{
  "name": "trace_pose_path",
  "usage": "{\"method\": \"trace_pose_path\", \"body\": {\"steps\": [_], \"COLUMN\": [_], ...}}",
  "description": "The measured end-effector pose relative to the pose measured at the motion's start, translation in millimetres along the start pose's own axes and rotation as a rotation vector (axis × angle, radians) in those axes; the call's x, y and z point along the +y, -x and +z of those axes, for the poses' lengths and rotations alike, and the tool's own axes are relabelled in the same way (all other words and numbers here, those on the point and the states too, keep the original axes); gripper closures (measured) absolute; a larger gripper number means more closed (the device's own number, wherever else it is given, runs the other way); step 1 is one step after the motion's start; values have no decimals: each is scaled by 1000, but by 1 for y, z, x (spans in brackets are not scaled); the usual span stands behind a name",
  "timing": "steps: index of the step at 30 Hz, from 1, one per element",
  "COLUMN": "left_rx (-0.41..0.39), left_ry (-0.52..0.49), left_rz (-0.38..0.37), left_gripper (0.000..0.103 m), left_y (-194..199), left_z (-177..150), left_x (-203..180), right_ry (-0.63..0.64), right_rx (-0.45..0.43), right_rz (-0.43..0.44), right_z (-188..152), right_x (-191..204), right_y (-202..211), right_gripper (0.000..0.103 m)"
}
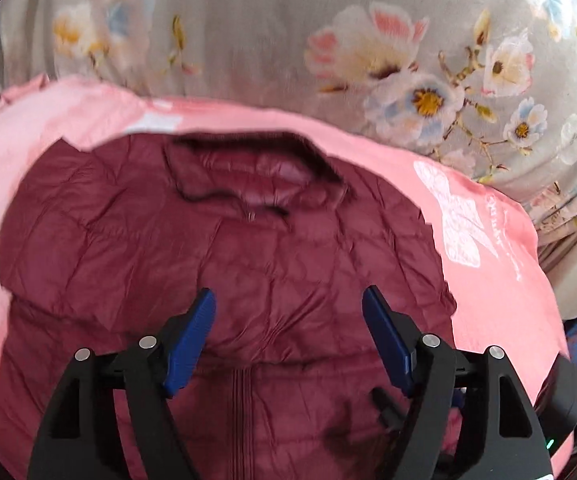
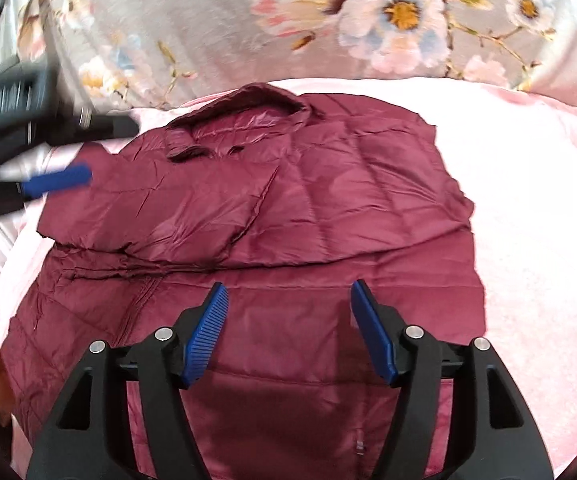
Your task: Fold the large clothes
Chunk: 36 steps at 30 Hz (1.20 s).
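Floral grey bedding [image 1: 248,20] backs a pink sheet [image 1: 500,280] on which the maroon quilted jacket [image 1: 216,256] lies flat, collar away, sleeves folded across its front. It looks light, puffy and slippery; pinching a hem corner or side edge seems best. Left hand-held gripper [image 1: 288,300] and right hand-held gripper [image 2: 288,294] hover spread, holding nothing. White lettering on the sheet is unreadable.

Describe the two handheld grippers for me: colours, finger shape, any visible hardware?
Both match. The left gripper and right gripper have black angular plastic frames with triangular cut-outs, silver round pivot bolts, and two flat blue fingers with ribbed pads. A small green light glows on the left unit's side. No cables or sleeves show.
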<state>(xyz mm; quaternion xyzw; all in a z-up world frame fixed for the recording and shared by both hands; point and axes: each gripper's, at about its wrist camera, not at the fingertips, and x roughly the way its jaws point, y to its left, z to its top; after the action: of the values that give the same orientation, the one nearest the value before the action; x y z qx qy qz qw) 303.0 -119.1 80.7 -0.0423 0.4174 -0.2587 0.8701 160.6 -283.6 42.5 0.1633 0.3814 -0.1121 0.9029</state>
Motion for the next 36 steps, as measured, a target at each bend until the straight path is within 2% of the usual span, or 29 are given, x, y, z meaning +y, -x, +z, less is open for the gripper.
{"method": "trace_pose_path", "body": {"steps": [3,9,15,17,18,19,20,22,24,27,29,33,35,36], "left_rx": [2,-36,-27,-25,-18,-12,-6,-1,-5,-2,14,35,54,68], "left_ry": [109,340,541,577,589,594,601,609,608,587,567,530,504,484], "left_rz": [-8,87,86,70,58,52,42,30,27,42,70,133,204,249], "left_gripper": [27,27,27,27,27,27,27,27,27,27,27,30,42,53], "left_y": [15,30,33,32,31,29,26,22,18,12,2,-19,-30,-35], "left_z": [-4,-4,-13,-17,-18,-19,-19,-18,-16,-10,-6,2,3,2], "left_x": [41,151,231,242,246,248,249,249,247,240,233,222,220,219], "right_ry": [-44,-109,-99,-100,-90,-72,-69,-72,-33,-2,4,-41,-40,-47], "right_rx": [6,44,118,160,173,183,180,118,-4,-81,-63,12,28,40], "right_rz": [47,129,159,158,148,126,127,138,75,-34,-81,-63,-60,-51], "right_z": [8,32,45,42,41,42,42,52,68,82,83,72,64,59], "right_x": [-7,-3,24,30,33,37,37,33,25,3,-11,-36,-39,-41], "right_y": [0,-17,-56,-74,-80,-84,-82,-66,-30,1,0,-14,-19,-23], "right_gripper": [39,38,38,40,48,75,97,99,100,100,100,100,100,100]}}
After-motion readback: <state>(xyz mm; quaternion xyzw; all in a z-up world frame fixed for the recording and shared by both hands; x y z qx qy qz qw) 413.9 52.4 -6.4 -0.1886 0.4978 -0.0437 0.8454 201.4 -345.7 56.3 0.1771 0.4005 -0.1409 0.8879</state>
